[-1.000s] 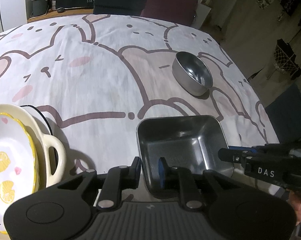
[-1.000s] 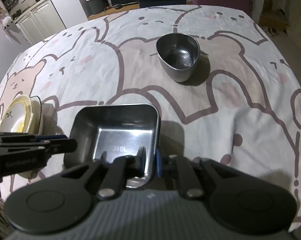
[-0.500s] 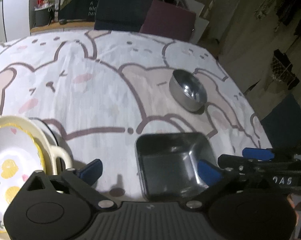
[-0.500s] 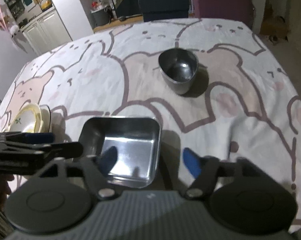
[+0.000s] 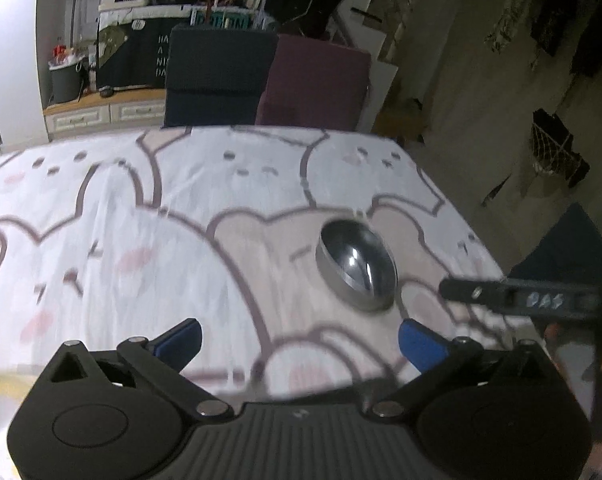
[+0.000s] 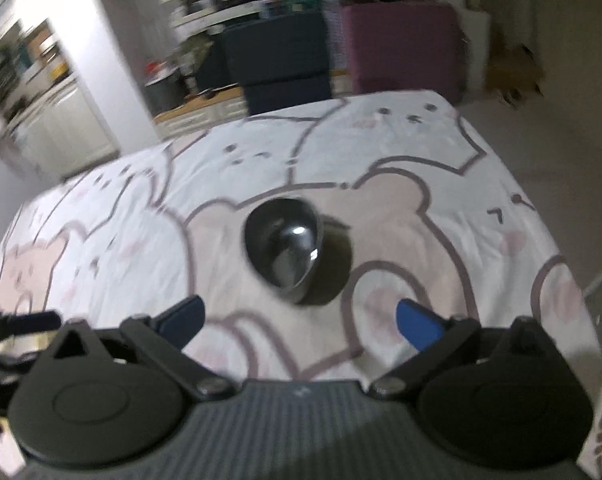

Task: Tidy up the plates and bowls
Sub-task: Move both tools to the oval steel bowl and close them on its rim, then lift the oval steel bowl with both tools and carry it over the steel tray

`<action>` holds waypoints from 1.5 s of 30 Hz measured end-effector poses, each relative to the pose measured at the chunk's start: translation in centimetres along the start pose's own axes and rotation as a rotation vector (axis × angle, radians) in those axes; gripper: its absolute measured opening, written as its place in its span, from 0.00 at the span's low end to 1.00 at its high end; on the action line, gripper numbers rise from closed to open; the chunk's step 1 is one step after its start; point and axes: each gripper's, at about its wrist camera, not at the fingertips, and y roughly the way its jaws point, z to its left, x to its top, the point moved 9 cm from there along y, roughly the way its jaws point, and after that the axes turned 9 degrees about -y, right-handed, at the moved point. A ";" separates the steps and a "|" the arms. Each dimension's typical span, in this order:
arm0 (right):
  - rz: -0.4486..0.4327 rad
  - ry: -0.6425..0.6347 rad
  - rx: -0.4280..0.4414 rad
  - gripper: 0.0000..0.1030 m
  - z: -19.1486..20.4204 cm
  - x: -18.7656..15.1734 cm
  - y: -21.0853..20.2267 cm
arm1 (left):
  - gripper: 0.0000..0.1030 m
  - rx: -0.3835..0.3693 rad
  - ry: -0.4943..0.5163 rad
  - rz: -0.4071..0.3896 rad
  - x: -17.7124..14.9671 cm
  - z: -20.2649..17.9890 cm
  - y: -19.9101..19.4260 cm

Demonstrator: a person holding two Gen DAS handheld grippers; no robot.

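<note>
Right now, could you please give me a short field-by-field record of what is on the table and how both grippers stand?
surface: table under a white cloth with a bear print
dish in view: round stainless-steel bowl, upright, empty
left gripper: open, nothing between its jaws
right gripper: jaws opening, nothing between them
behind the table: dark blue chair, maroon chair

Colours and patterns recorded on and around the table

A white tablecloth [image 5: 113, 216] printed with beige bears outlined in brown and dabbed with pink cheeks was seen. A shiny silver round metal bowl [image 5: 357, 268] was noted on it. Blue pads [image 5: 419, 342] were seen on black gripper fingers. A navy chair [image 5: 217, 80] and a maroon chair [image 5: 317, 84] were observed behind.
</note>
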 end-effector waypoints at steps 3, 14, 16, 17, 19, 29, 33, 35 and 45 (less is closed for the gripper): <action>0.027 0.097 0.019 1.00 -1.2 0.7 2.3 | 1.00 -0.030 0.008 -0.015 2.3 -0.5 1.6; 0.133 0.428 0.094 0.50 -2.6 -0.3 8.4 | 1.00 -0.070 -0.018 0.006 6.2 0.0 8.8; 0.134 0.469 0.109 0.48 -2.4 -0.5 9.0 | 1.00 -0.079 -0.016 0.012 6.5 0.0 9.9; 0.135 0.472 0.111 0.46 -2.2 -0.5 9.3 | 1.00 -0.083 -0.012 0.013 6.6 -0.1 10.3; 0.139 0.461 0.119 0.44 -1.5 -0.4 9.7 | 1.00 -0.089 -0.005 0.014 6.8 -0.2 11.0; 0.171 0.367 0.014 0.16 -1.0 0.0 10.9 | 0.98 -0.116 0.032 0.035 6.1 -0.3 13.3; 0.164 0.325 -0.006 0.12 -1.3 0.1 10.8 | 0.85 -0.119 0.069 0.057 5.3 -0.5 14.0; 0.158 0.288 -0.020 0.10 -1.3 0.3 10.6 | 0.77 -0.115 0.092 0.066 4.9 -0.6 14.3; 0.142 0.178 -0.031 0.04 -1.6 0.8 10.3 | 0.39 -0.106 0.133 0.127 3.2 -0.3 16.0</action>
